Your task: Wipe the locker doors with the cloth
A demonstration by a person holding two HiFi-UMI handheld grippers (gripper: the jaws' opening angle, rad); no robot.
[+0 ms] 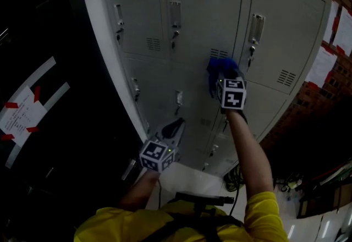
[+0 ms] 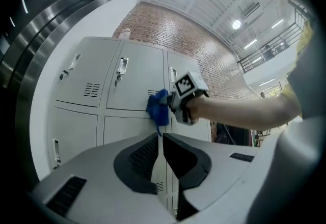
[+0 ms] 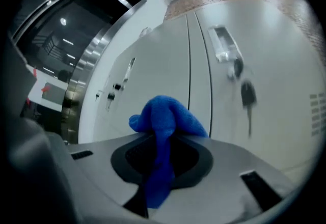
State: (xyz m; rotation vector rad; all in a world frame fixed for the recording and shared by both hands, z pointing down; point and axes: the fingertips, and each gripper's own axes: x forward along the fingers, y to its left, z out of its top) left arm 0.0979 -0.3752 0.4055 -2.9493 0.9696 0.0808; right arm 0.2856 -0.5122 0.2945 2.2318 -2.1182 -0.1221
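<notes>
Head view, lockers: we face pale grey metal locker doors (image 1: 203, 15) that fill the upper middle of the frame.
Head view, cloth: the bunched blue cloth (image 1: 221, 67) lies against a door at centre right, held by our right gripper (image 1: 219, 80).
Head view, other hand: our left gripper (image 1: 177, 124) hangs lower, at bottom centre.
Left gripper view: its jaws sit all but together, with nothing between them.
Right gripper view: the jaws are clamped on the cloth, which bulges above them at centre and trails down between them.

flat locker doors (image 1: 204, 10) reachable, handles (image 1: 175, 14) protruding
</notes>
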